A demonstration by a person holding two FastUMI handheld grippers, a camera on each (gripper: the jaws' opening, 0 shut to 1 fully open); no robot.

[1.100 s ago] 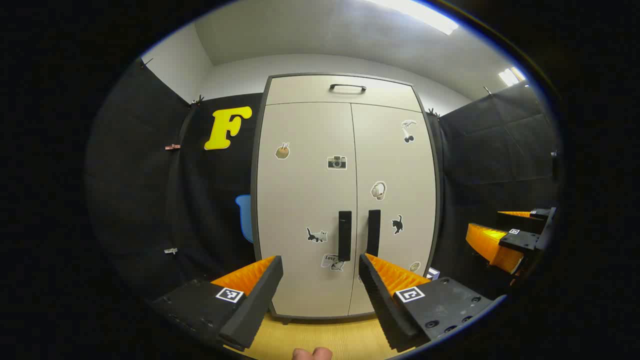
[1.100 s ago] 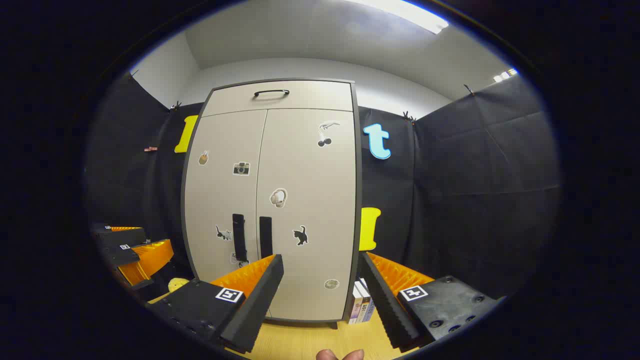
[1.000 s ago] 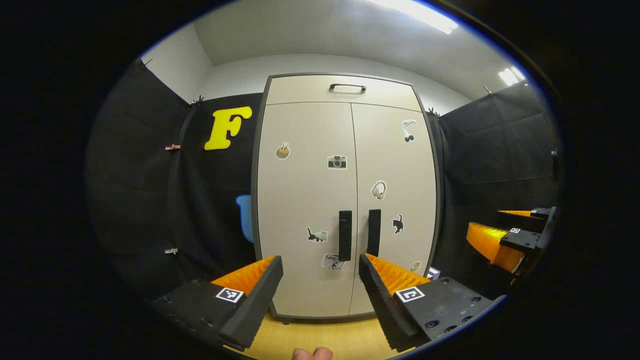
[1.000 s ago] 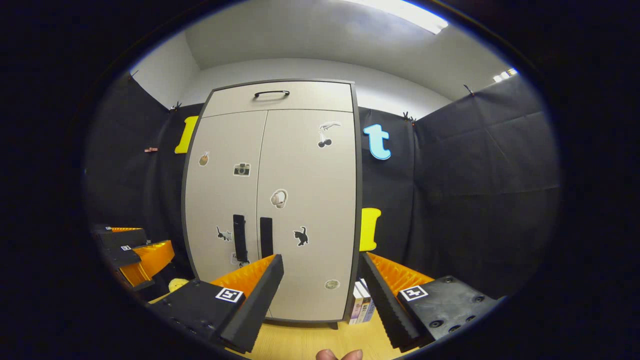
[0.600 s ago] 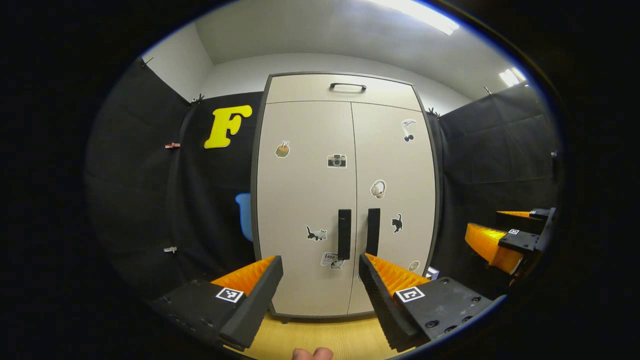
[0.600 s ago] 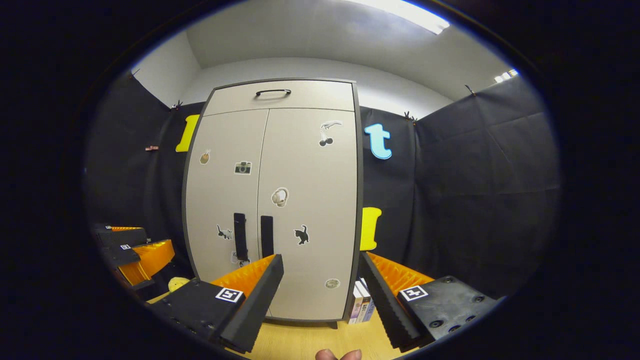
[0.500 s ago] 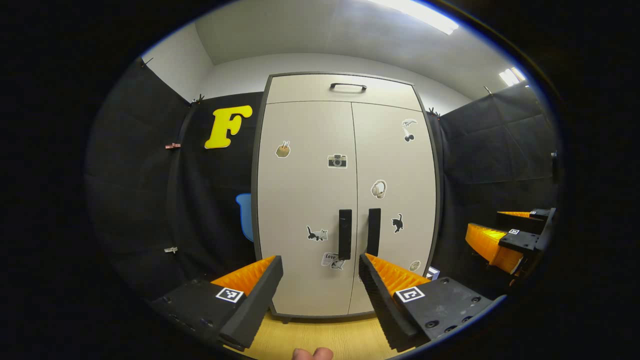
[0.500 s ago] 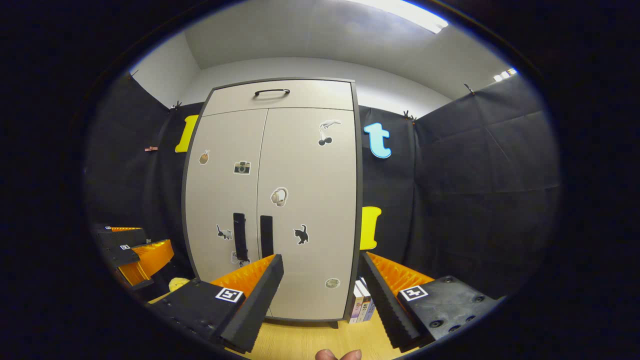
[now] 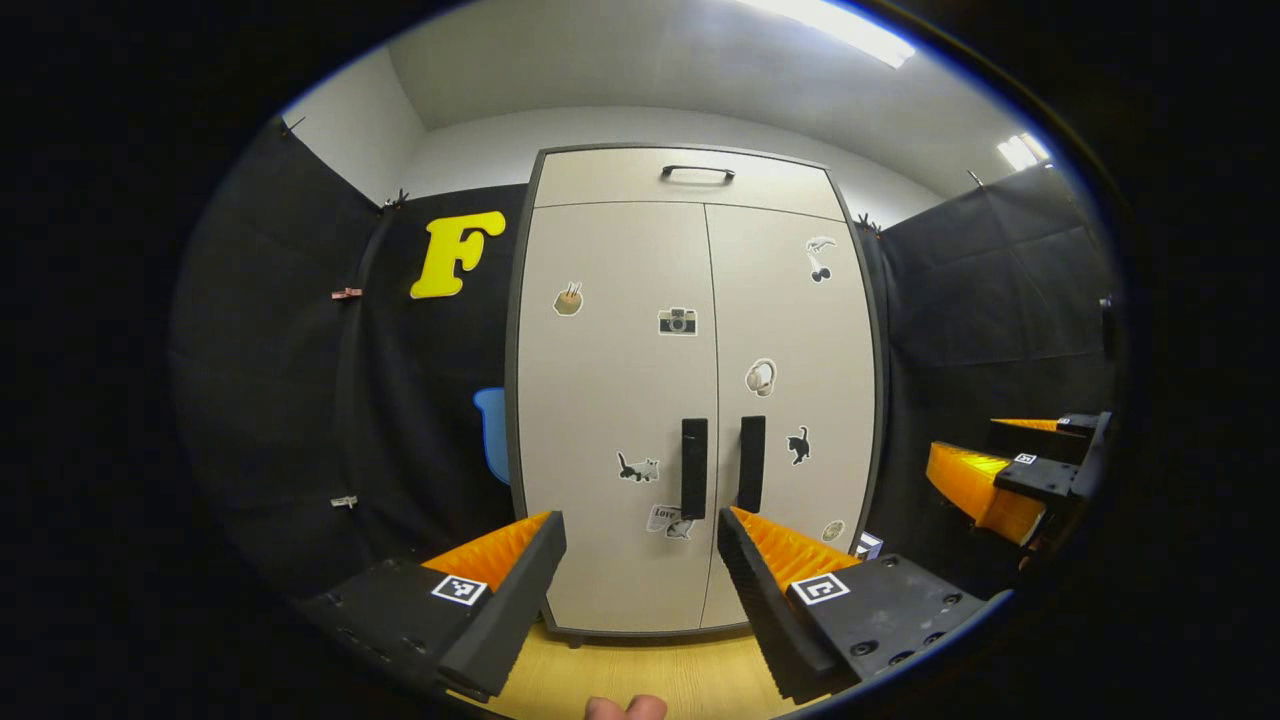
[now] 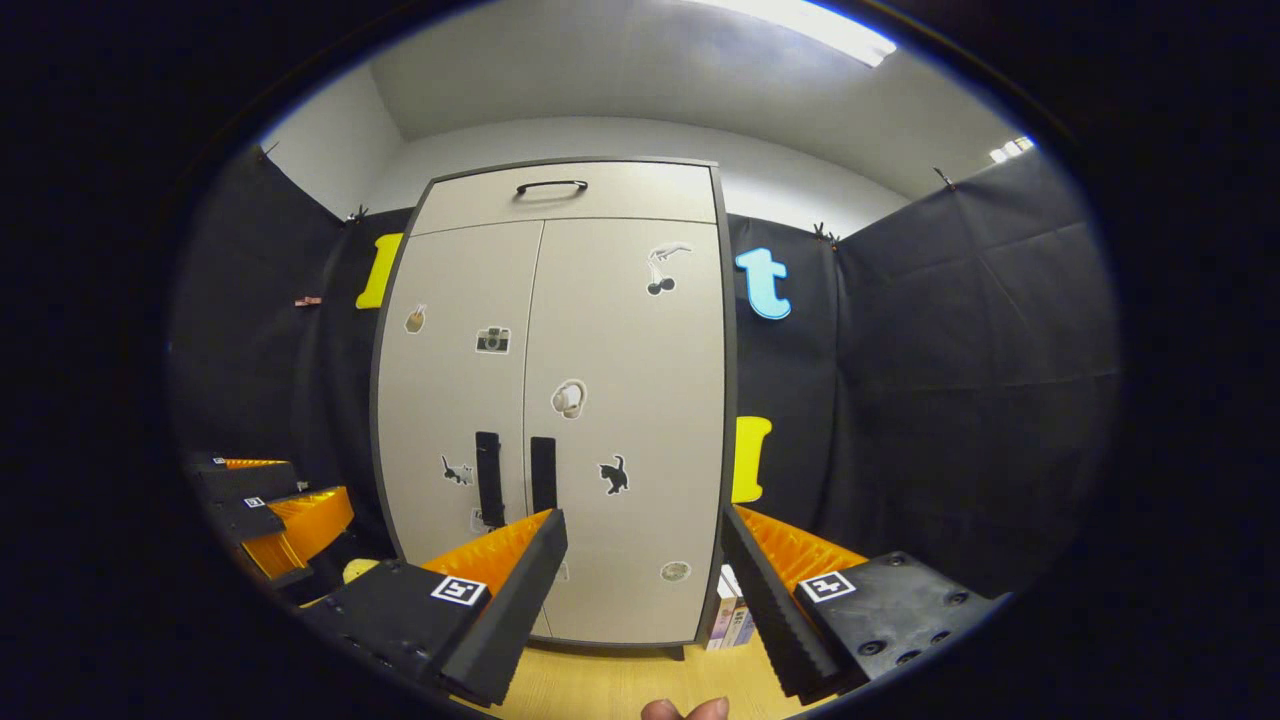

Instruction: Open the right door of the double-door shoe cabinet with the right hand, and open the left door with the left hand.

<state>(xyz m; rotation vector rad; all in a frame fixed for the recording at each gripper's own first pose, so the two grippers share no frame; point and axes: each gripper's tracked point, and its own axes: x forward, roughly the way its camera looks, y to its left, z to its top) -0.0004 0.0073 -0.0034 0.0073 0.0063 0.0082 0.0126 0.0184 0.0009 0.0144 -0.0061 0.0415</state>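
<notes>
cabinet: the shoe cabinet (image 9: 690,400) stands against the black wall, both doors flush and closed; a drawer with a curved handle sits above the doors.
right door: the right door (image 10: 630,420) is closed, its dark upright handle (image 10: 543,473) just right of the centre seam of the cabinet.
left door: the left door (image 9: 610,400) is closed, its handle (image 9: 694,468) just left of the same seam.
right gripper: the right gripper (image 10: 640,560) is held in front of the cabinet, well apart from it, fingers wide apart and holding nothing; its left finger lies just below the right door's handle.
left gripper: the left gripper (image 9: 640,555) faces the cabinet's seam from well back, fingers wide apart, nothing between them.
change: compared with a second ago the cabinet sits slightly further right and lower in the right gripper view, so that gripper has turned a little toward the handles; the left gripper view has barely shifted.
meaning: a judgement, the approach has only begun; no door has been touched, and the right door comes first.
beside the cabinet: a few books (image 10: 730,615) stand on the floor at its right foot.
risk: the two handles stand close together, so the fingers could catch the wrong one.
</notes>
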